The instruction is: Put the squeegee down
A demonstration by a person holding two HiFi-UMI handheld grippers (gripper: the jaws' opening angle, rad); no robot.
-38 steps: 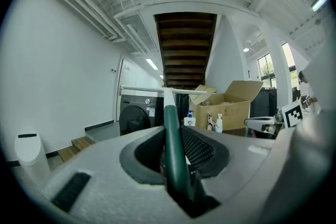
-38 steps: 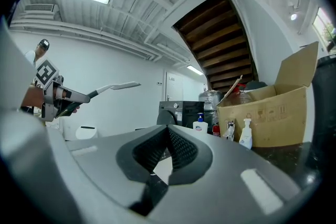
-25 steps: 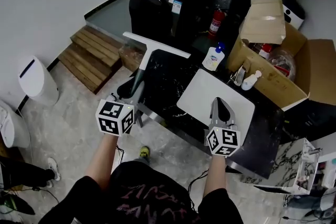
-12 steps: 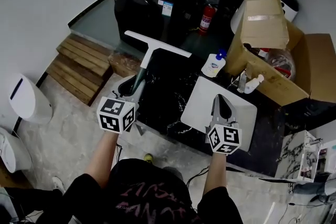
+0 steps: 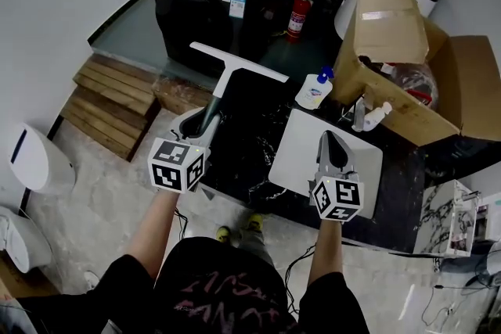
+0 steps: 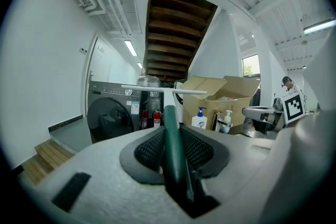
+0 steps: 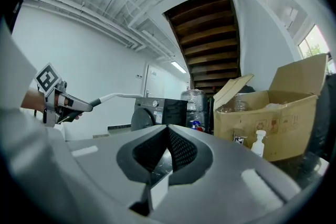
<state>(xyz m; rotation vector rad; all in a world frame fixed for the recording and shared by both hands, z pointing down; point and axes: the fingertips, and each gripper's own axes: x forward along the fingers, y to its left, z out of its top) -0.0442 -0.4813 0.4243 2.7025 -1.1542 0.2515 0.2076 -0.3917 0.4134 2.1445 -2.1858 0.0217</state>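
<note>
Tabletop: The black tabletop [image 5: 243,137] lay beneath both my claws. Its bare dark stretch on the left looked to me the safest landing place.
Box: A cardboard box [image 5: 399,59] stood at the far right, with a soap bottle [image 5: 315,90] near it. I judged the blade should keep well apart from both.
Board: A white board [image 5: 301,141] lay flat on the tabletop under my right claw, and I saw no need to touch it.
Squeegee: The squeegee [image 5: 225,82] was up in the air over the tabletop's left part. Its green handle sat in my left claw and its white blade lay crosswise, out toward the far edge.
Left claw: My left claw [image 5: 203,123] was clamped on the handle and tilted slightly down. I reckoned I should lower it until blade and handle both rested flat. Only then should I ease the jaws apart, so nothing dropped or slid off the near edge.
Right claw: My right claw [image 5: 332,155] hovered over the board, jaws together on nothing. It was best kept aside.
</note>
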